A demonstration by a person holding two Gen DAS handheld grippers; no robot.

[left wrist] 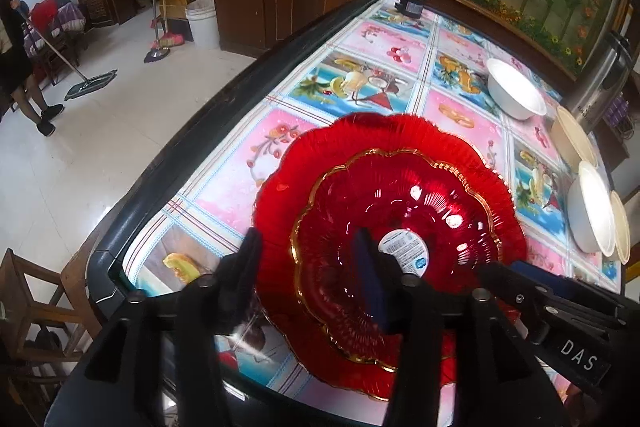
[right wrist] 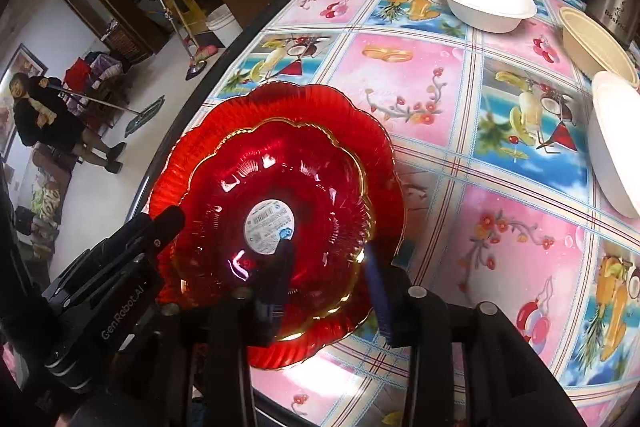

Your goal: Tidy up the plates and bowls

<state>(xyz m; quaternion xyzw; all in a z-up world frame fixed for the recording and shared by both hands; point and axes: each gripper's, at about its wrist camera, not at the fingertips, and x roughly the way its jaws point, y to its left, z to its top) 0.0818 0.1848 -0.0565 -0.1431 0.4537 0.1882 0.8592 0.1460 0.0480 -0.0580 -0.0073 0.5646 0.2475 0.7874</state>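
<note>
Both tools (left wrist: 310, 259) (right wrist: 332, 263) parted astride red bowl's (left wrist: 400, 227) gilt rim, table edge (left wrist: 192, 131) close

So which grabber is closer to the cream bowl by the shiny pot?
Right. The right gripper straddles the red bowl at its rim, on the side facing the cream bowl. The left gripper is at the red bowl's opposite side, farther away.

Gold-rimmed red glass bowl (right wrist: 280, 211) nested on red plate (right wrist: 360, 131), upright
</note>
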